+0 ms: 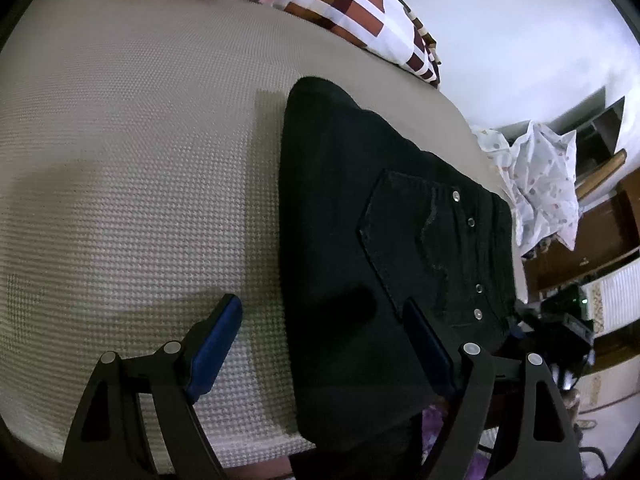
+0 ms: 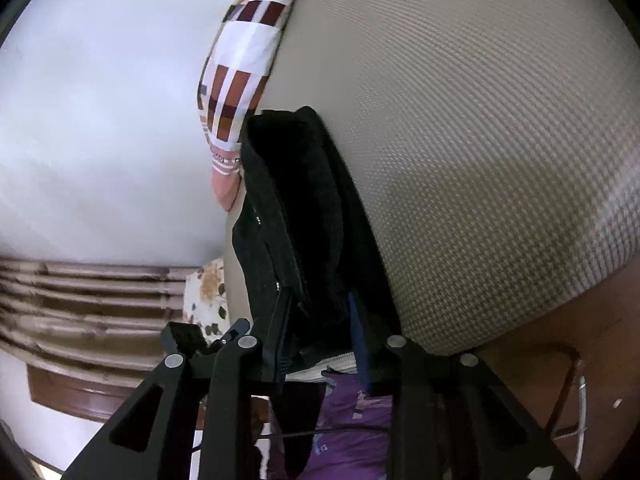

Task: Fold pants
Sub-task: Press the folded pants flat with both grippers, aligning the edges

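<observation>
Right wrist: right tongs (image 2: 320,320) clamp black pants (image 2: 304,216).

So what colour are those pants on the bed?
The pants are black, with small silver rivets around the back pocket; the left wrist view shows this best.

Open bedspread (image 1: 132,168) left of the black pants (image 1: 340,208) — pillow (image 1: 360,12) blocks the far edge.
</observation>
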Demonstrator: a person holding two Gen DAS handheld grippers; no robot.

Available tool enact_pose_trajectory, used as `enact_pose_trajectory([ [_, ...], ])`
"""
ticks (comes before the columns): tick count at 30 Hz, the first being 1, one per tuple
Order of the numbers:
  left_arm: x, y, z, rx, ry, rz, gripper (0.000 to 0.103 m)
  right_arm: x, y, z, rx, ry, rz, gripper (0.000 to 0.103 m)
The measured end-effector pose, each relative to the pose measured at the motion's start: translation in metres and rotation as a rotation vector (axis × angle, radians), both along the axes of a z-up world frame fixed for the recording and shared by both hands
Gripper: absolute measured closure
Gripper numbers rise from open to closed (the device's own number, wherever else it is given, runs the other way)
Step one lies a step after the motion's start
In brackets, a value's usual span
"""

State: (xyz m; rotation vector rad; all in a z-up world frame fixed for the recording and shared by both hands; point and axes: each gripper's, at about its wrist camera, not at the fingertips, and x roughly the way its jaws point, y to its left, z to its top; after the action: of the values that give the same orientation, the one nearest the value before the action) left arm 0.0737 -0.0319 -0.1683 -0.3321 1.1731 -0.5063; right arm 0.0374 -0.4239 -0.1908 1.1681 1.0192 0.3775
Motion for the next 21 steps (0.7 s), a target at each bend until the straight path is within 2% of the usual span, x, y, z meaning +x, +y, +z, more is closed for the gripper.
enact_pose_trajectory([
  [7,0.001,0.001,0.003,0.055,-0.038,0.004,0.02,0.01,0.01,0.022,-0.221,-0.053,0.04,0.063],
  [15,-0.001,-0.006,0.004,0.162,-0.091,-0.005,0.02,0.032,0.016,0.017,-0.295,-0.053,0.076,0.047],
  [21,-0.003,-0.019,0.003,0.248,-0.126,-0.05,0.02,0.043,0.018,0.013,-0.287,-0.059,0.1,0.044],
])
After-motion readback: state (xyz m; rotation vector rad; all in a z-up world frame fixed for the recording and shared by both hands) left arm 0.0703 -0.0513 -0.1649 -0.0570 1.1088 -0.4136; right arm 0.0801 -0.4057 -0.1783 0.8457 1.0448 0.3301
